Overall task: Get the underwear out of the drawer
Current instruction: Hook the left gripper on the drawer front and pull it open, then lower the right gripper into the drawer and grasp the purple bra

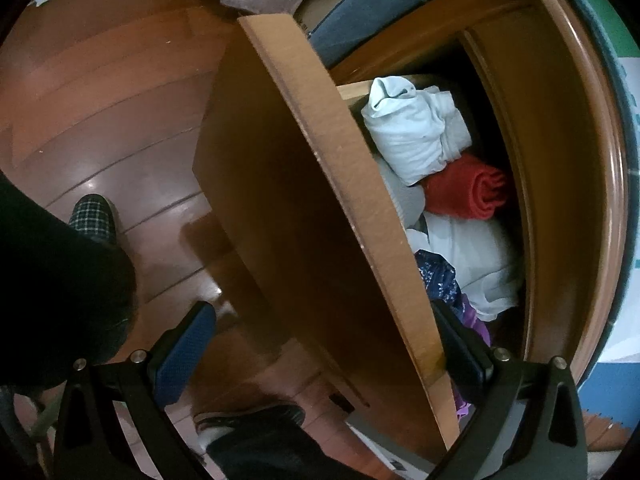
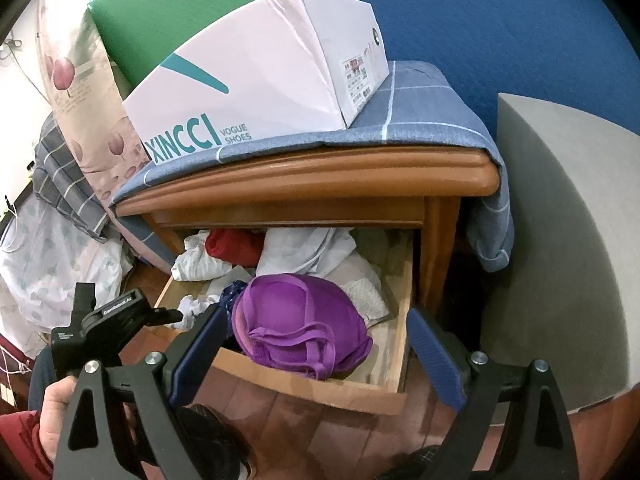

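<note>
The wooden drawer (image 2: 320, 388) of a nightstand stands pulled out, full of clothes. A purple bra (image 2: 300, 324) lies on top at the drawer's front, and only a sliver of it (image 1: 476, 320) shows in the left wrist view. Behind it lie white garments (image 2: 304, 252), a red rolled cloth (image 1: 464, 192) and a navy patterned piece (image 1: 436, 276). My right gripper (image 2: 318, 350) is open just in front of the drawer, its fingers spread on either side of the bra without touching it. My left gripper (image 1: 320, 344) is open astride the drawer's front panel (image 1: 300, 200), at its left corner.
A white shoe box (image 2: 256, 88) sits on a blue checked cloth (image 2: 420, 116) over the nightstand top. A grey padded block (image 2: 560, 240) stands to the right and bedding (image 2: 60, 240) is piled to the left. The person's slippered feet (image 1: 94, 216) are on the wooden floor (image 1: 100, 100).
</note>
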Demonstrator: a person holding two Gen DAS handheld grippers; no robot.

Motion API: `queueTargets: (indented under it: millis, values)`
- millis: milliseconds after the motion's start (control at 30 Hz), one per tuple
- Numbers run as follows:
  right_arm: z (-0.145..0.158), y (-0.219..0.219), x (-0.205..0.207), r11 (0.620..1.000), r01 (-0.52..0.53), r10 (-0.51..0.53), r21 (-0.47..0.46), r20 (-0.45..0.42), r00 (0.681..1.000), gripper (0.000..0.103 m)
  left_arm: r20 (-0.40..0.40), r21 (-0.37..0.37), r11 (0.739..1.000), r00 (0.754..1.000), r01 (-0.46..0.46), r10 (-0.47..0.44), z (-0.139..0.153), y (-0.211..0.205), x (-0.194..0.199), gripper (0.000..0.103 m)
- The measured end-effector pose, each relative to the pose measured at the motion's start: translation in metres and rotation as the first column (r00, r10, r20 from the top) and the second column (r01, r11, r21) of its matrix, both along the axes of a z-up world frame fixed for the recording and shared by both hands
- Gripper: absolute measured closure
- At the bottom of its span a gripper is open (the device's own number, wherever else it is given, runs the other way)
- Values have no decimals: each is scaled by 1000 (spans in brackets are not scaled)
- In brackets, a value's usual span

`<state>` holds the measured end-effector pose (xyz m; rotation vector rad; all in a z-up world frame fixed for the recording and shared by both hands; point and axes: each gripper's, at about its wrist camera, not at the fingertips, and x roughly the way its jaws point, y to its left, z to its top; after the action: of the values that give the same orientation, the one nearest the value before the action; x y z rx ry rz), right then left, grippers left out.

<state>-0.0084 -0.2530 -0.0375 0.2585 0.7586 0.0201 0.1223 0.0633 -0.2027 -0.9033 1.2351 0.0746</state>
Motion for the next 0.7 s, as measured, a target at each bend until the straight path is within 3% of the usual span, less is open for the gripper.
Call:
queueTargets:
  millis: [500, 600, 700]
  values:
    - [-11, 9, 10, 999, -37, 36, -31, -48, 998, 10, -9, 10, 999, 999, 52, -52, 2, 13, -35, 0]
    - [-15, 14, 13, 998, -52, 48, -47, -70, 996, 10, 20, 64, 995, 997, 75, -76, 8, 13, -36, 0]
    - [-18, 20, 14, 995, -76, 70, -70, -89, 994, 10, 54, 185, 975, 989, 124, -136, 21, 6, -33, 0]
